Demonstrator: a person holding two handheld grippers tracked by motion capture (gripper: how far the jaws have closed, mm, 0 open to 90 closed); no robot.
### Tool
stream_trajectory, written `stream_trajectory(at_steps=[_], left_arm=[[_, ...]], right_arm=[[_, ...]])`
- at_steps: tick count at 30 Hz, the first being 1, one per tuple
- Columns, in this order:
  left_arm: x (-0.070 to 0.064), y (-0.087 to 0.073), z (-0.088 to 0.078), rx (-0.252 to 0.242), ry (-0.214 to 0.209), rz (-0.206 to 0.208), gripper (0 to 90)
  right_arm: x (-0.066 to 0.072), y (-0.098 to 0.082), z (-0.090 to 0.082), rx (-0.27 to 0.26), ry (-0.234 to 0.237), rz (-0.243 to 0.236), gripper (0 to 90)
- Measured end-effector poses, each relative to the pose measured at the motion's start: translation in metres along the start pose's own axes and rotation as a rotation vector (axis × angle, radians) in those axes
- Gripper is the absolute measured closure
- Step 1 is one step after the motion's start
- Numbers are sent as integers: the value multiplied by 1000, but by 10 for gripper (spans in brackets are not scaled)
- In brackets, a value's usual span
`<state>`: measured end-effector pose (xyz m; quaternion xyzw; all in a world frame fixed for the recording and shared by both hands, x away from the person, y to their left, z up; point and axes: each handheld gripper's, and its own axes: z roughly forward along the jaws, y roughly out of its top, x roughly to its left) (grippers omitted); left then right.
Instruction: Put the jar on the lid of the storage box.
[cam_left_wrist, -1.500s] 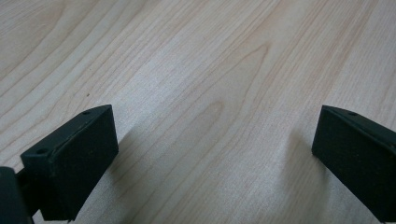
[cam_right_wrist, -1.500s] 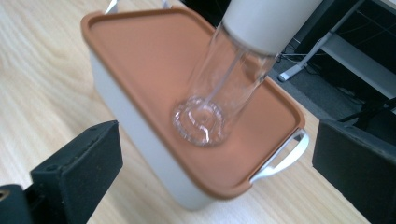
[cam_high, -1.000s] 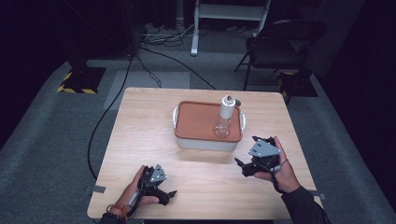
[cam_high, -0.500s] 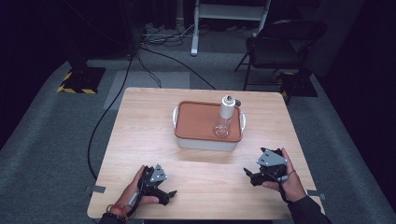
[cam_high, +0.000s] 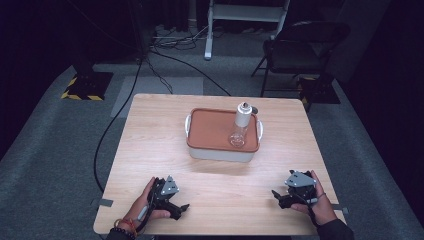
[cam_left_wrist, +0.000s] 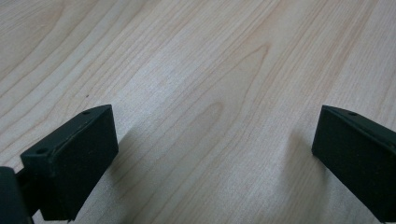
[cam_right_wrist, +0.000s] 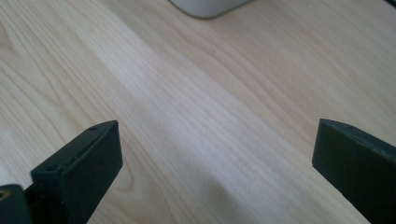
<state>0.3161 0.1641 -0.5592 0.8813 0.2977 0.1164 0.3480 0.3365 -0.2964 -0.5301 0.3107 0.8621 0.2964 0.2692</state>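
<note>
On the worktop (cam_high: 150, 130) we see a clear round-bellied bottle (cam_high: 240, 126) with a silver cap standing upright on the orange lid of a white box (cam_high: 220, 150), while both grippers, left (cam_high: 181, 209) and right (cam_high: 278, 196), rest with jaws spread, holding nothing.

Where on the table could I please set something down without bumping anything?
Bare wood lies left of the lidded container, out to the table edge, and in the front strip between the left gripper and right gripper. A narrower strip runs right of the container. The middle is crowded: a bottle stands on the lid.
</note>
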Motion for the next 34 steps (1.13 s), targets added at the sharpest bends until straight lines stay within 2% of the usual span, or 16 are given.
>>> stream_trajectory(at_steps=[2, 5, 12, 14, 16, 17, 34], left_arm=[[0, 0, 0, -1, -1, 1, 2], [0, 0, 0, -2, -1, 1, 2], [0, 0, 0, 0, 0, 1, 3], [0, 0, 0, 1, 1, 1, 2], [0, 0, 0, 0, 0, 1, 2], [0, 0, 0, 0, 0, 1, 3], [0, 0, 0, 0, -2, 4, 2]], right_arm=[[-2, -8, 0, 9, 14, 17, 16], [-3, -19, 0, 32, 17, 17, 17], [-8, -37, -5, 18, 62, 100, 15], [-9, -44, -6, 0, 84, 144, 4], [-11, -50, -6, -4, 144, 208, 3], [-13, -53, -7, 1, 161, 219, 2], [-15, -57, -11, -2, 180, 204, 1]])
